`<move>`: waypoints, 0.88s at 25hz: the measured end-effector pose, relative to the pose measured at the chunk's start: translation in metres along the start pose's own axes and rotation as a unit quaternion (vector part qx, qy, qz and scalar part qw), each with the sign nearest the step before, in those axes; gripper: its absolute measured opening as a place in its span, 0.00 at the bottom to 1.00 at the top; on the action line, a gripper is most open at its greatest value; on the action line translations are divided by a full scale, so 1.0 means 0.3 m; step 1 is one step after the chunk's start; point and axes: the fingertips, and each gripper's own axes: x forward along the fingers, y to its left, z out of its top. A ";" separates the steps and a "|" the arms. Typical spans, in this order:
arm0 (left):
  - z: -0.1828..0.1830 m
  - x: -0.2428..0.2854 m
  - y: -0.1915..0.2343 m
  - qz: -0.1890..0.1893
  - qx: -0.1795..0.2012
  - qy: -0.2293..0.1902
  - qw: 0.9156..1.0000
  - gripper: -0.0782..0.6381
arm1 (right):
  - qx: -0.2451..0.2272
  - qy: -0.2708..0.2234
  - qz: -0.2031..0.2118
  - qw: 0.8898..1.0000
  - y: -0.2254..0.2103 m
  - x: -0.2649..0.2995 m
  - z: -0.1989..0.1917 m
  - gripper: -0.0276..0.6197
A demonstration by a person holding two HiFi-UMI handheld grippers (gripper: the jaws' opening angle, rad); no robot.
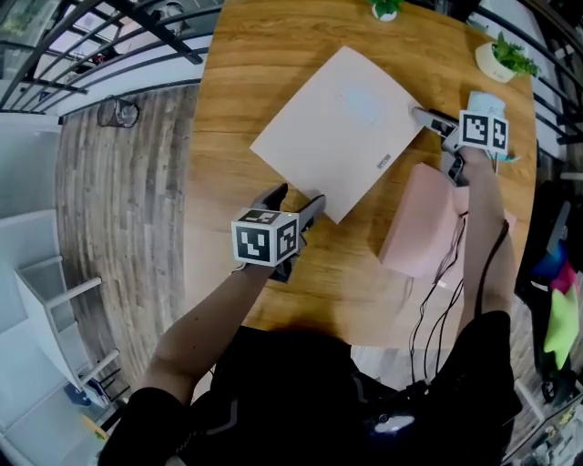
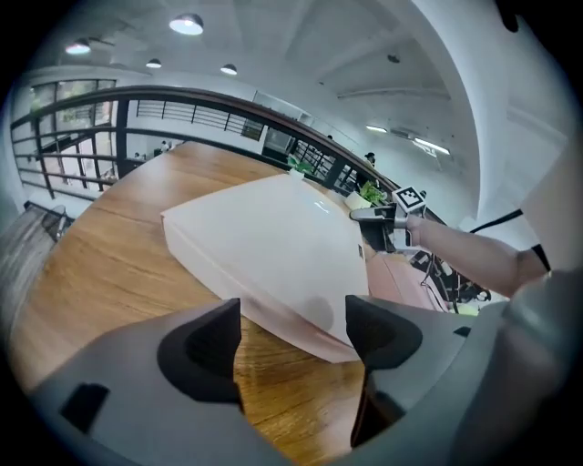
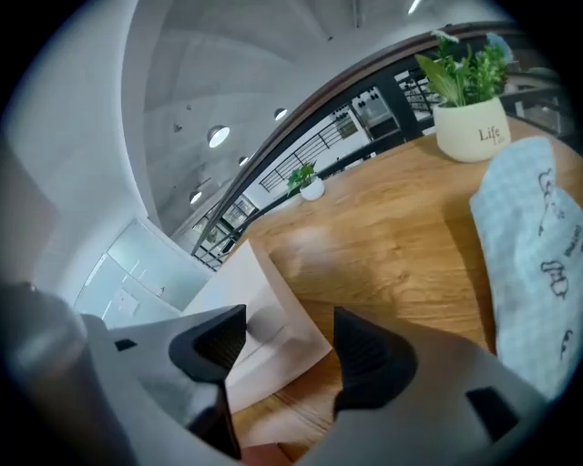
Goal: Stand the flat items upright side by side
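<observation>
**Both claws open at opposite corners of the white box**

We see the white box point(image 1: 332, 127) lying flat in the middle of the wooden counter point(image 1: 237, 100), turned so that its corners point near, far, left and right. The pink box point(image 1: 414, 223) lies flat just to its right, nearer to us, close to the counter's near right edge, and our right forearm passes over it. Neither flat thing is standing yet.

Our left claw point(image 1: 298, 197) is at the near corner of the white box. In the left gripper view its jaws stand wide apart, with that corner just ahead of and between them. The pads do not press on it, and bare wood shows in the gap, so this claw grips nothing.

Our right claw point(image 1: 428, 118) is at the right corner of the same box. In the right gripper view its jaws are also apart, a little less widely. The corner reaches in between them, close to the left jaw, but we see no pad squeezing it, so this claw grips nothing either.

To the right of that claw lies a pale blue printed cloth point(image 3: 533, 264). Beyond it, at the far right edge of the counter, stands a potted plant point(image 3: 469, 118), and a second small plant point(image 1: 386, 9) stands at the far edge.
</observation>
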 end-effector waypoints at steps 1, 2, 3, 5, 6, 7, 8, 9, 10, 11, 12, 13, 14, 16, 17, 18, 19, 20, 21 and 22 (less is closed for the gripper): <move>-0.004 0.002 0.005 -0.002 -0.015 0.002 1.000 0.62 | 0.005 0.005 0.007 1.000 0.001 0.010 -0.008 0.52; -0.004 0.003 0.012 -0.002 -0.030 0.002 1.000 0.62 | 0.012 0.008 0.016 1.000 0.002 0.019 -0.013 0.52; -0.002 0.005 0.021 0.001 -0.039 0.002 0.999 0.62 | 0.019 0.010 0.024 0.999 0.003 0.025 -0.013 0.52; -0.006 0.015 0.036 0.015 -0.028 0.010 0.999 0.62 | 0.033 0.012 0.035 0.999 0.000 0.027 -0.014 0.53; -0.012 0.021 0.041 0.022 -0.016 0.018 0.999 0.61 | 0.045 0.014 0.038 0.998 -0.005 0.025 -0.018 0.53; -0.017 0.025 0.042 0.026 -0.006 0.025 0.999 0.61 | 0.056 0.016 0.041 0.997 -0.009 0.023 -0.023 0.53; -0.020 0.028 0.040 0.026 -0.002 0.028 0.999 0.60 | 0.066 0.017 0.045 0.997 -0.009 0.024 -0.027 0.52; -0.021 0.030 0.037 0.025 -0.003 0.029 0.999 0.58 | 0.073 0.017 0.048 0.996 -0.006 0.027 -0.029 0.50; -0.020 0.032 0.032 0.022 -0.006 0.028 0.999 0.56 | 0.078 0.017 0.048 0.996 -0.003 0.029 -0.029 0.50; -0.019 0.034 0.028 0.021 -0.006 0.028 0.999 0.53 | 0.080 0.017 0.046 0.996 -0.002 0.030 -0.028 0.50; -0.019 0.036 0.024 0.021 -0.005 0.028 0.999 0.52 | 0.081 0.018 0.043 0.996 -0.003 0.029 -0.028 0.49; -0.020 0.037 0.022 0.021 -0.003 0.029 0.999 0.52 | 0.081 0.019 0.041 0.996 -0.003 0.027 -0.028 0.48; -0.022 0.039 0.022 0.020 -0.001 0.030 0.999 0.52 | 0.079 0.021 0.041 0.996 -0.001 0.027 -0.028 0.47; -0.027 0.040 0.023 0.019 0.001 0.035 0.999 0.52 | 0.070 0.023 0.041 0.996 0.009 0.025 -0.024 0.46; -0.027 0.040 0.025 0.019 0.003 0.037 0.999 0.52 | 0.065 0.023 0.040 0.997 0.017 0.021 -0.020 0.45; -0.027 0.040 0.026 0.019 0.005 0.039 0.999 0.52 | 0.059 0.022 0.037 0.997 0.025 0.015 -0.016 0.45; -0.027 0.039 0.028 0.018 0.007 0.038 0.999 0.53 | 0.053 0.021 0.033 0.998 0.034 0.007 -0.011 0.44; -0.027 0.039 0.030 0.016 0.008 0.036 0.999 0.53 | 0.047 0.018 0.031 0.998 0.045 0.001 -0.006 0.44; -0.028 0.039 0.032 0.015 0.009 0.034 0.999 0.53 | 0.039 0.014 0.029 0.999 0.058 -0.007 0.000 0.43; -0.029 0.038 0.033 0.013 0.009 0.033 0.999 0.53 | 0.028 0.008 0.026 0.999 0.073 -0.016 0.008 0.43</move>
